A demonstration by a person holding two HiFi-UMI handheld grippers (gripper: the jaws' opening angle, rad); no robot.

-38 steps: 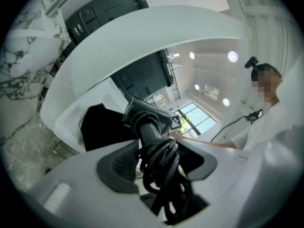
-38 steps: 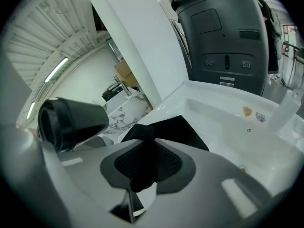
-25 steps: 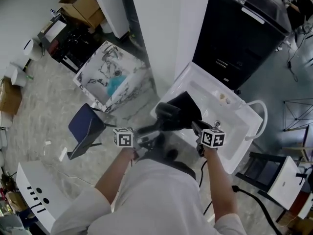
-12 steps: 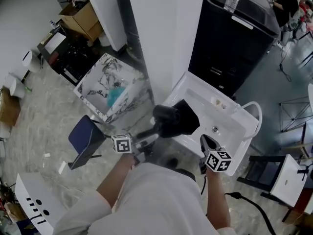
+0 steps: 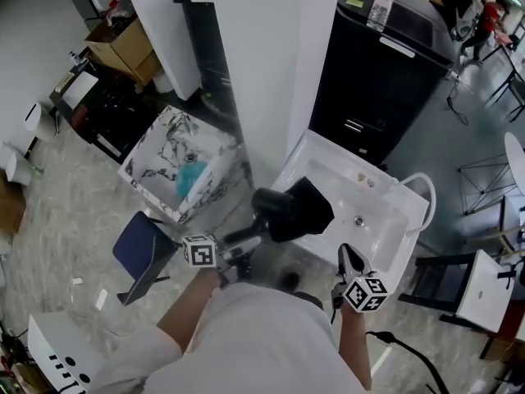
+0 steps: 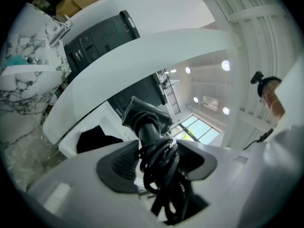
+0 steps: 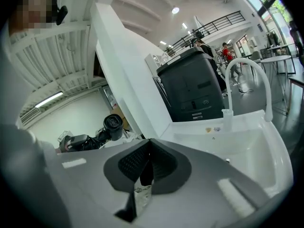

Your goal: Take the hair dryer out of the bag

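The black hair dryer [image 5: 272, 208] is out of the bag, its cord wound round the handle. My left gripper [image 5: 246, 243] is shut on that handle and cord, and holds the dryer [image 6: 145, 120] level in front of the sink. The black bag [image 5: 310, 206] lies limp on the white sink's [image 5: 385, 245] left rim, just behind the dryer's head; in the left gripper view the bag [image 6: 97, 139] is below the left gripper [image 6: 156, 163]. My right gripper [image 5: 346, 258] hangs over the sink's near edge, shut with nothing in it [image 7: 147, 163]. From there the dryer [image 7: 113, 125] shows at the left.
A curved white faucet [image 5: 428, 189] stands at the sink's right end. Behind it is a black cabinet [image 5: 385, 64] with a water bottle [image 5: 379, 2] on top. A white pillar [image 5: 262, 56], a marble-patterned basin [image 5: 176, 167] and a blue chair [image 5: 139, 245] stand to the left.
My right gripper left the bag, shut and drew back toward the body. The left gripper rose a little with the dryer, which now sits apart from the bag.
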